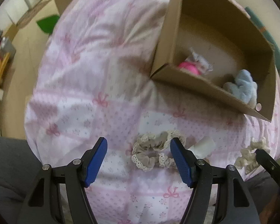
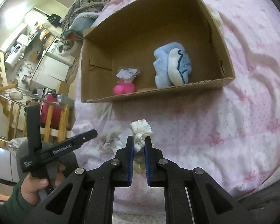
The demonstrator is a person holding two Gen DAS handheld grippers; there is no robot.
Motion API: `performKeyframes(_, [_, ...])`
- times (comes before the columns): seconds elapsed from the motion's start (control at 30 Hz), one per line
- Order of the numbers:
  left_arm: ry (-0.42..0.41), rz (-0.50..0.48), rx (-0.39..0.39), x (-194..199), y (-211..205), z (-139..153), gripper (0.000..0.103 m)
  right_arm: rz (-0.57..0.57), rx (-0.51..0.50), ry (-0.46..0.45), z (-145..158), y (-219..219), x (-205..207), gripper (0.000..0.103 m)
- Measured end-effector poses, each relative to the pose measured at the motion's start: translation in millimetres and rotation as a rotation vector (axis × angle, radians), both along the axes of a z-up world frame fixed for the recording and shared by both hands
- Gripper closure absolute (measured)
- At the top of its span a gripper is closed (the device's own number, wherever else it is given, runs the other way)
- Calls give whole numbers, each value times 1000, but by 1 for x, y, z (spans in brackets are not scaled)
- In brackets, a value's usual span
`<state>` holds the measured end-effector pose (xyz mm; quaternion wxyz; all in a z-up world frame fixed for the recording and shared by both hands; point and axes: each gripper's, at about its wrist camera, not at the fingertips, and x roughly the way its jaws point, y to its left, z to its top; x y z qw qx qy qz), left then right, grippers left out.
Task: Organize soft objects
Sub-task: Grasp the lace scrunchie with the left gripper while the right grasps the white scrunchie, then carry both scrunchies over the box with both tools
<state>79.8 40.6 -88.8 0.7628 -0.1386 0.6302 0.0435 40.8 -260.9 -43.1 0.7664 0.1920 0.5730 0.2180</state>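
Observation:
My left gripper (image 1: 139, 145) is open, its blue pads on either side of a beige lace-edged scrunchie (image 1: 155, 152) that lies on the pink quilt (image 1: 87, 85). My right gripper (image 2: 139, 140) is shut on a cream lace scrunchie (image 2: 141, 130); that gripper and its scrunchie (image 1: 249, 155) also show at the left wrist view's right edge. A cardboard box (image 2: 158, 93) lies open on the quilt beyond, holding a light blue plush toy (image 2: 172, 65) and a pink ball with a small plastic packet (image 2: 124, 88). The beige scrunchie also shows in the right wrist view (image 2: 108, 142).
A small white packet (image 1: 205, 145) lies beside the beige scrunchie. The bed's left edge drops to the floor with wooden rails and a red bag (image 2: 50, 110). A grey patterned blanket (image 2: 91, 1) is heaped behind the box. The left hand-held gripper (image 2: 65, 147) sits at left.

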Motion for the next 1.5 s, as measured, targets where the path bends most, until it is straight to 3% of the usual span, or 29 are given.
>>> performKeyframes(0.17, [41, 17, -36, 2, 3, -11, 36, -5, -5, 13, -1, 4, 2, 91])
performKeyframes(0.37, [102, -65, -30, 3, -17, -27, 38, -18, -2, 34, -6, 4, 4, 91])
performKeyframes(0.47, [137, -96, -4, 3, -22, -36, 64, -9, -12, 37, -8, 7, 6, 91])
performKeyframes(0.6, [150, -109, -17, 2, -21, -39, 90, -1, -24, 37, -8, 9, 6, 91])
performKeyframes(0.73, [105, -78, -45, 3, -17, -30, 93, -4, -25, 35, -8, 9, 6, 91])
performKeyframes(0.87, [-16, -66, -11, 1, -11, 0, 93, -9, -16, 15, -5, 7, 4, 91])
performKeyframes(1.07, [-194, -56, 41, -10, -7, 42, 93, -42, 59, -97, 19, -3, -2, 91])
performKeyframes(1.27, [-194, -47, 29, -8, 1, 50, 93, -44, 36, -105, 18, -1, -3, 91])
performKeyframes(1.5, [-227, -84, 58, -11, -22, 52, 93, -41, 23, -106, 18, 1, -5, 91])
